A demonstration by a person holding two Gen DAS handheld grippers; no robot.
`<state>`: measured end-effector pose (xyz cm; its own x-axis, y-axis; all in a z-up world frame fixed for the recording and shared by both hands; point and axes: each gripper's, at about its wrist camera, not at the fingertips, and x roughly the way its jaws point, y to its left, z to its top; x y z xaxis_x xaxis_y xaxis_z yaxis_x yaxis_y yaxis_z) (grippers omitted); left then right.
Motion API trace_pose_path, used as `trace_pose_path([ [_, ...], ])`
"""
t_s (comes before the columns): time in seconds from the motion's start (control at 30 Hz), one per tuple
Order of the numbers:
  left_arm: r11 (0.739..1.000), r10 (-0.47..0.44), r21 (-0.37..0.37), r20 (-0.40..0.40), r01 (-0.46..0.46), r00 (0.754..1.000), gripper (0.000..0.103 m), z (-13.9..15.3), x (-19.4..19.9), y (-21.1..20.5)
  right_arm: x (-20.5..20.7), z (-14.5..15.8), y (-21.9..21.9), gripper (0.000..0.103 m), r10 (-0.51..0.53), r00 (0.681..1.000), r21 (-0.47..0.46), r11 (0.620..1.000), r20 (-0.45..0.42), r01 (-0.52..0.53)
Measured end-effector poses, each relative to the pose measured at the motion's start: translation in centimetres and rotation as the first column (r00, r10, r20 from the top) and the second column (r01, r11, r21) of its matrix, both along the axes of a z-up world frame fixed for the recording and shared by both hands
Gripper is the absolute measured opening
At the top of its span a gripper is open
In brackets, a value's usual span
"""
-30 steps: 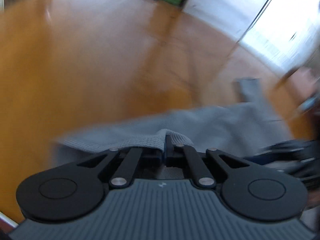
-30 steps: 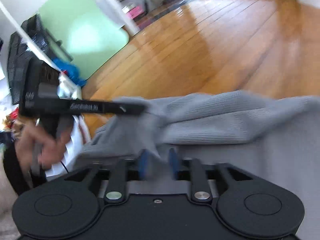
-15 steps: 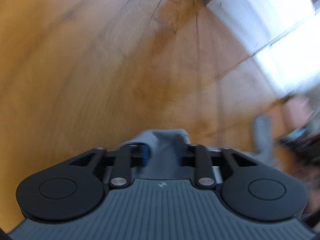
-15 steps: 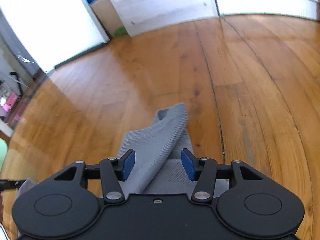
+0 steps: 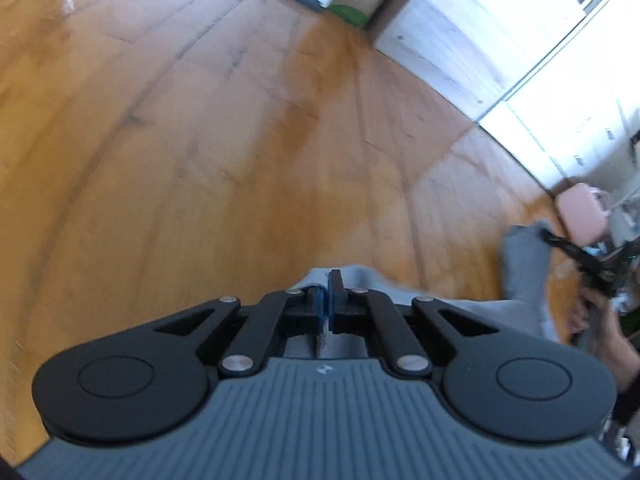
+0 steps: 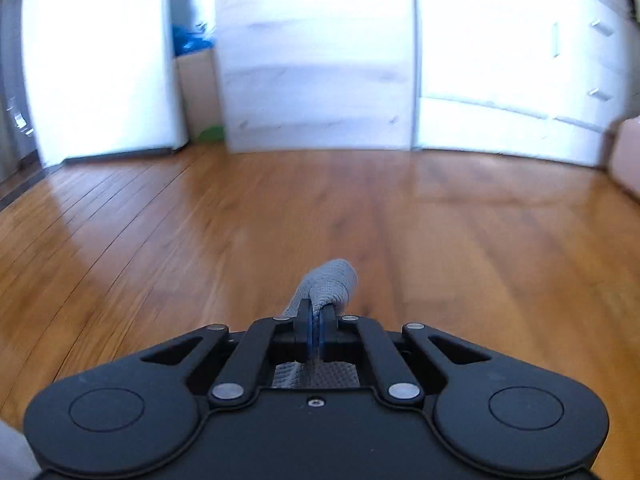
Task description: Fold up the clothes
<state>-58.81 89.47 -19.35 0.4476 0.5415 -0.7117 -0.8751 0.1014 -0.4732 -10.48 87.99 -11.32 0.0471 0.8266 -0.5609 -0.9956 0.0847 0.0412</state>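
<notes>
Both claws clamped on the grey knit garment (image 5: pixel 524 268), left claw (image 5: pixel 328 300) and right claw (image 6: pixel 319 322) each pinching a separate edge, so the cloth hangs stretched between them above the wood floor (image 5: pixel 200 160), probably to square it for folding.

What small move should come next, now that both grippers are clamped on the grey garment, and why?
Probably draw the two hands apart to pull the cloth taut. The left gripper and the right gripper each pinch a bunched end of the grey garment, which sags and bunches between them above the wooden floor, so it likely needs spreading before a fold.
</notes>
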Motion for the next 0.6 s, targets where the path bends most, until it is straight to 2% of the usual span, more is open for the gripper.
trace_pose_path([
  [0.1, 1.000, -0.014, -0.009, -0.031, 0.014, 0.999, 0.001, -1.1, -0.1, 0.2, -0.5, 0.6, 0.6, 0.003, -0.013, 0.997, -0.040, 0.999, 0.071, 0.016],
  [0.23, 0.997, 0.035, -0.067, 0.001, -0.035, 0.999, 0.005, -2.1, 0.1, 0.9, -0.7, 0.9, 0.3, 0.003, -0.022, 0.990, -0.021, 0.999, 0.136, 0.026],
  [0.3, 0.987, 0.090, -0.140, 0.105, -0.075, 0.990, 0.011, -3.4, -1.2, 1.5, -1.1, 0.3, 1.2, 0.003, -0.037, 0.989, -0.033, 0.999, 0.140, 0.042],
  [0.33, 0.983, 0.116, -0.158, 0.172, -0.089, 0.978, 0.013, -3.9, -2.0, 1.4, -1.3, 0.0, 1.6, 0.003, -0.045, 0.989, -0.038, 0.998, 0.143, 0.051],
  [0.37, 0.986, 0.121, -0.141, 0.218, -0.091, 0.969, 0.015, -3.7, -2.5, 0.8, -1.6, -0.7, 2.3, 0.003, -0.040, 0.988, -0.070, 0.996, 0.149, 0.051],
  [0.4, 0.990, 0.111, -0.111, 0.248, -0.086, 0.962, 0.020, -3.2, -2.7, 0.1, -1.8, -1.4, 3.0, 0.008, -0.034, 0.987, -0.102, 0.993, 0.155, 0.050],
  [0.43, 0.993, 0.101, -0.081, 0.277, -0.081, 0.956, 0.026, -2.8, -3.0, -0.6, -1.7, -2.0, 3.8, 0.012, -0.035, 0.992, -0.159, 0.986, 0.125, 0.055],
  [0.47, 0.997, 0.074, -0.050, 0.276, -0.062, 0.958, 0.039, -2.2, -2.9, -1.3, -1.6, -2.6, 4.6, 0.013, -0.038, 0.995, -0.216, 0.975, 0.094, 0.058],
  [0.5, 0.999, 0.041, -0.026, 0.252, -0.035, 0.967, 0.046, -1.5, -2.6, -2.0, -1.5, -2.8, 4.9, 0.021, -0.055, 0.997, -0.249, 0.966, 0.057, 0.068],
  [0.57, 1.000, 0.002, -0.025, 0.199, 0.003, 0.980, 0.046, -1.4, -2.0, -2.5, -1.6, -2.4, 4.2, 0.041, -0.039, 0.999, -0.221, 0.974, 0.012, 0.041],
  [0.6, 0.999, -0.015, -0.030, 0.173, 0.020, 0.985, 0.046, -1.4, -1.7, -2.7, -1.9, -2.1, 3.7, 0.061, -0.020, 0.999, -0.193, 0.981, 0.036, 0.027],
])
